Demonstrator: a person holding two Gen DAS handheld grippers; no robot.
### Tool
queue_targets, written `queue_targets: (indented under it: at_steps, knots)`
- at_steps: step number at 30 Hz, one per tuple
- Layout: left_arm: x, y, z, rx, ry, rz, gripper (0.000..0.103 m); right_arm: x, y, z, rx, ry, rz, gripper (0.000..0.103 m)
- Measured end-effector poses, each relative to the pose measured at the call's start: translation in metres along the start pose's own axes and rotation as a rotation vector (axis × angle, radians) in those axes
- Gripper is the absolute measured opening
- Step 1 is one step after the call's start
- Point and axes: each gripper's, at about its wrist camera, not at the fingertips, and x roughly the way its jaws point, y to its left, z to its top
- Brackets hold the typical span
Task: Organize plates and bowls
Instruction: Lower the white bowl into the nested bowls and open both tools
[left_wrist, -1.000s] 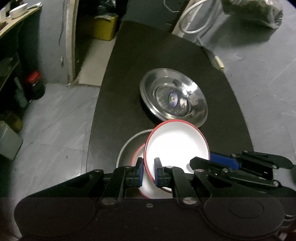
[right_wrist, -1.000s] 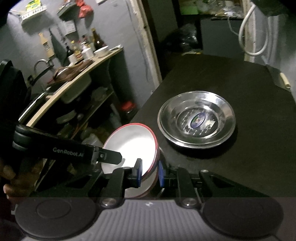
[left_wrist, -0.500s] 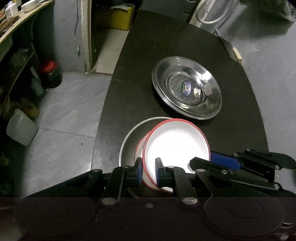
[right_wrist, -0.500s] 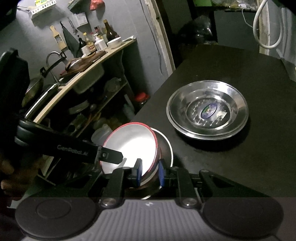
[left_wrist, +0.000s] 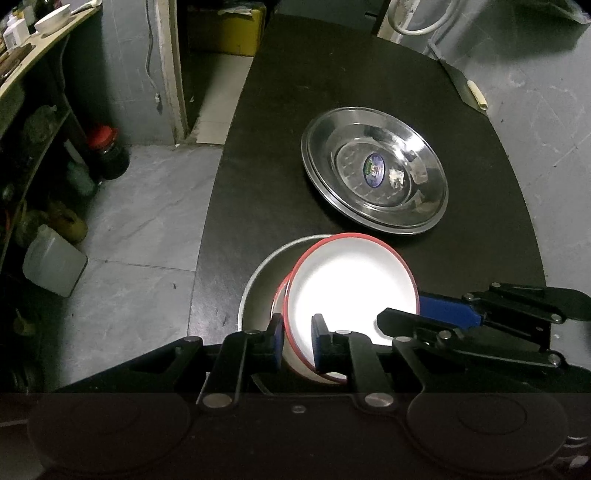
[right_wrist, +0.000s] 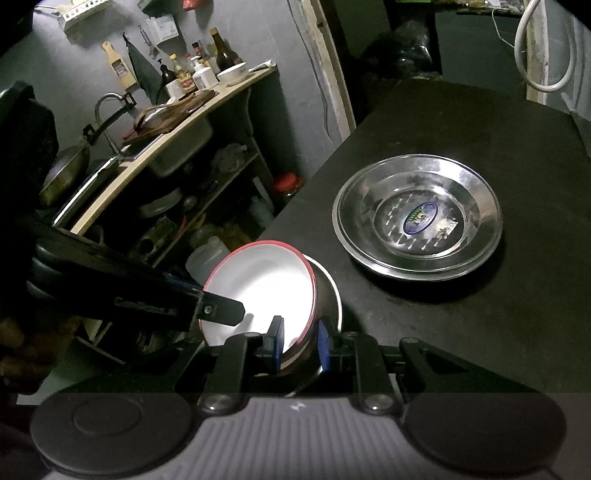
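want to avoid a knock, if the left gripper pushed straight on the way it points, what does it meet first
Probably the red-rimmed white bowl: its near rim already sits between the left gripper's opening jaws. Behind it comes the steel bowl it nests in.

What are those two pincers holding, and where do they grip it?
The white red-rimmed bowl, by its rim: the left gripper pinches one edge, the right gripper another.
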Motion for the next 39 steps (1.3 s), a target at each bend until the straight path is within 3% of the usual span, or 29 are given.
queue_targets:
  at_steps: [14,31,34,39]
  knots:
    - [0.0,0.008,0.003,0.02,0.035,-0.063,0.018,-0.005,0.012,-0.003,-0.04,0.015,-0.025,0.023]
    - [0.004,0.009,0.006,0.038,0.065,-0.027,0.018,-0.004,0.015,-0.002,-0.043,0.032,-0.029,0.023]
    - [0.003,0.01,0.006,0.033,0.059,-0.018,0.031,-0.005,0.015,-0.002,-0.038,0.024,-0.035,0.024]
    - [-0.004,0.012,0.007,0.022,0.033,-0.03,0.042,-0.013,0.007,-0.002,-0.008,-0.016,-0.043,0.034]
